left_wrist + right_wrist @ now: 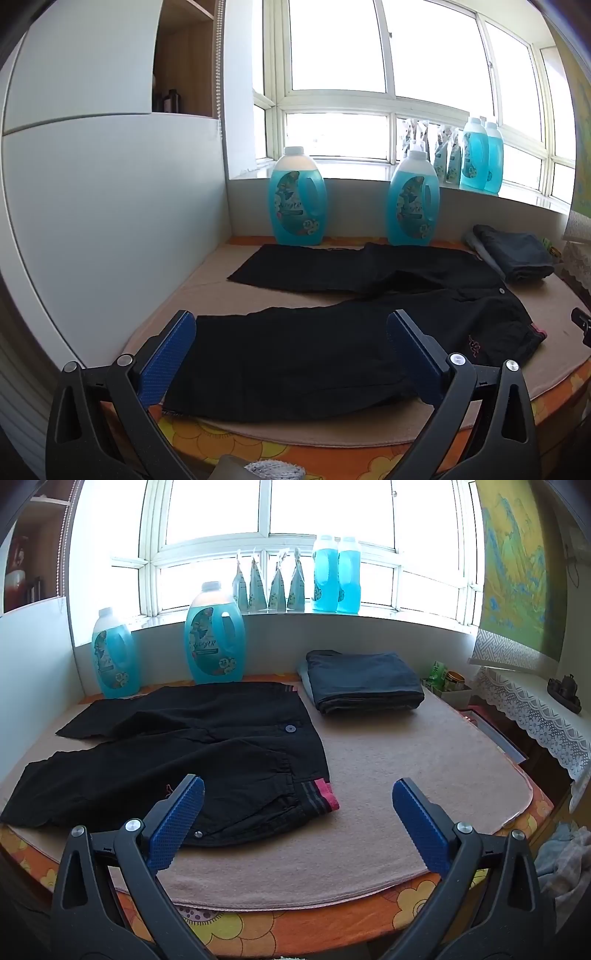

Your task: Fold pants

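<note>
Black pants [332,332] spread flat on the beige mat [388,775] covering the bench [295,923], legs splayed apart toward the left, waistband [317,797] with its pink-striped edge toward the right. Not yet folded.

Left gripper [291,354] hovering over the near leg, near the hem; fingers [166,358] spread wide, nothing pinched. Right gripper [299,823] hovering by the near waistband corner; fingers [177,823] likewise spread, empty.

Likely trouble from here:
- Dark fabric lying flat against the mat: risk of nipping only the top layer, or catching the mat along with the cloth, so the mat lifts too.
- Near hem close to the mat's front edge: dragging instead of lifting could pull the leg off the bench.
- Uneven lift between hem and waistband: leg likely to twist or bunch at the crotch, leaving a crooked fold.
- Far leg angled away from the near one: laying one over the other without lining up the edges probably leaves an offset.
- Two blue detergent bottles [297,199] standing just behind the far leg, and folded dark garments [364,681] just beside the waist: a wide sweep might knock a bottle or disturb that stack.
</note>
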`<move>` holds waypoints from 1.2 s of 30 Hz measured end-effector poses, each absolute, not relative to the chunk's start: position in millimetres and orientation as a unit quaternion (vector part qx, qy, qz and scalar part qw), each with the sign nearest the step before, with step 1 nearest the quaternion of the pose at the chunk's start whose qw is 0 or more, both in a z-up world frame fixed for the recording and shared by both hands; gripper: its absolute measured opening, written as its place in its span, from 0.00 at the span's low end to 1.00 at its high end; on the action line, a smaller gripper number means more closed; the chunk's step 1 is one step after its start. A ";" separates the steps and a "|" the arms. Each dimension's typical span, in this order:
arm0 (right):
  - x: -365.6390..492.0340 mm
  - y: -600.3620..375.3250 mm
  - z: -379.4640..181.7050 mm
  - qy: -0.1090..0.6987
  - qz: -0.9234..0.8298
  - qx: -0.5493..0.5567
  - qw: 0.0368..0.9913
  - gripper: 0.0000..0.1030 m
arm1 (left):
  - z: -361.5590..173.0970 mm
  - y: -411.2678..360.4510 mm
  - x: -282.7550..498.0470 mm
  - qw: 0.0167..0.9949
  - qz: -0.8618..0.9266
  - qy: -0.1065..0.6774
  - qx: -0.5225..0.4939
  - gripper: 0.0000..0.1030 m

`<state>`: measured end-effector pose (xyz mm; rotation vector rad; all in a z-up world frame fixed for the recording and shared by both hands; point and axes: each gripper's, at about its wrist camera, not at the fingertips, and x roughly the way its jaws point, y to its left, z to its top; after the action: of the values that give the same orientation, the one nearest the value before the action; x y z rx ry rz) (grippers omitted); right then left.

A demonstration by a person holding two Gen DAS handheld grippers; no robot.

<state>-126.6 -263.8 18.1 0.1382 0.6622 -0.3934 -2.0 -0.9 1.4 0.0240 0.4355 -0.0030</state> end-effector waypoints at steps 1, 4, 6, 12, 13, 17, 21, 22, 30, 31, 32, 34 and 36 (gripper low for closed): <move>-126.7 -264.1 18.4 0.323 -0.192 0.067 0.924 1.00 | 1.8 -1.0 -2.2 0.976 -0.002 0.216 0.012 1.00; -126.3 -262.7 17.9 0.323 -0.191 0.068 0.925 1.00 | 1.8 -1.2 -2.8 0.976 -0.002 0.215 0.012 1.00; -126.2 -262.9 18.3 0.323 -0.191 0.068 0.925 1.00 | 2.0 -1.3 -2.7 0.976 -0.002 0.215 0.012 1.00; -127.3 -256.9 23.0 0.324 -0.188 0.068 0.925 1.00 | 2.4 -2.1 -3.0 0.976 -0.002 0.215 0.013 1.00; -127.1 -257.1 22.6 0.324 -0.188 0.069 0.925 1.00 | 2.2 -2.4 -3.1 0.977 -0.002 0.215 0.013 1.00; -127.1 -257.2 21.7 0.324 -0.188 0.069 0.925 1.00 | 2.5 -3.0 -3.4 0.977 -0.002 0.215 0.014 1.00; -127.4 -258.3 21.1 0.324 -0.188 0.070 0.925 1.00 | 2.4 -2.9 -3.5 0.977 -0.002 0.215 0.013 1.00; -127.5 -258.5 20.8 0.324 -0.188 0.070 0.925 1.00 | 2.3 -3.1 -3.6 0.976 -0.002 0.215 0.013 1.00; -126.8 -256.8 20.0 0.324 -0.187 0.071 0.925 1.00 | 2.9 -3.3 -3.1 0.976 -0.003 0.216 0.014 1.00; -126.8 -256.6 20.0 0.324 -0.187 0.071 0.925 1.00 | 2.8 -3.3 -2.9 0.976 -0.003 0.216 0.014 1.00; -126.7 -257.2 19.9 0.324 -0.187 0.071 0.925 1.00 | 2.8 -3.4 -3.1 0.976 -0.004 0.216 0.014 1.00; -127.1 -255.9 19.9 0.325 -0.187 0.072 0.924 1.00 | 2.9 -3.4 -2.6 0.976 -0.003 0.216 0.015 1.00; -127.2 -256.0 19.8 0.324 -0.186 0.072 0.925 1.00 | 3.1 -3.5 -2.6 0.976 -0.004 0.216 0.014 1.00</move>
<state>-127.2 -256.0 19.8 0.1471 0.6654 -0.3824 -2.6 -3.5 3.1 0.0289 0.4356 -0.0071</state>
